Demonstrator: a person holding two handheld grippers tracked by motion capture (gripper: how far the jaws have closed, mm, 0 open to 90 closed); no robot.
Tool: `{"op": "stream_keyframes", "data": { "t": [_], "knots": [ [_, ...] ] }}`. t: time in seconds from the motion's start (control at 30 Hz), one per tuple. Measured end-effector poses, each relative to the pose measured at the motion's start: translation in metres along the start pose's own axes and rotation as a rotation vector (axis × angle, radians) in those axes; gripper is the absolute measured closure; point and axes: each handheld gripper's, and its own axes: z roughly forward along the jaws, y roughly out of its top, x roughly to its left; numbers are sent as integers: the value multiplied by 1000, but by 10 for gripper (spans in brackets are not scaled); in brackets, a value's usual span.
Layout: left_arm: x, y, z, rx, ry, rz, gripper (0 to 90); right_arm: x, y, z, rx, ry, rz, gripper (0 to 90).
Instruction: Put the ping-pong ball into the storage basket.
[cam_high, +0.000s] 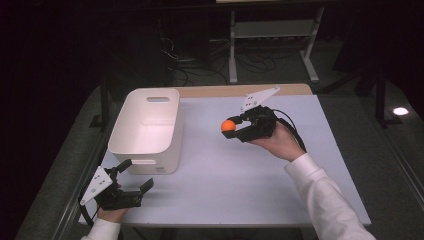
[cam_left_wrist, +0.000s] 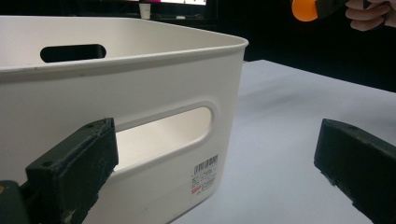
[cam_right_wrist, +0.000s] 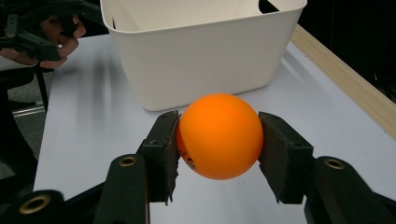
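right gripper (cam_high: 231, 126) clamps a smooth orange ball (cam_right_wrist: 219, 136) between both pads, above the grey-white table (cam_high: 240, 180), right of the white plastic bin (cam_high: 147, 125). best carried level over the rim before letting go. left gripper (cam_high: 136, 177) rests wide open, empty. left gripper view shows the bin's handle slot (cam_left_wrist: 163, 128) and label.

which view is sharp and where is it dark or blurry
Right gripper view: ball sharp and evenly lit between the jaws. Left gripper view: near jaws soft, bin brightly lit, background black. High view: table lit, floor around it dim, a bright spot at right.
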Motion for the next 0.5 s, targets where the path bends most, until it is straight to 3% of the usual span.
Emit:
{"op": "stream_keyframes", "data": {
  "t": [0.5],
  "knots": [
    [0, 0, 0, 2, 0, 3, 0, 5, 16, 4, -11, 21, -26, 493]
  ]
}}
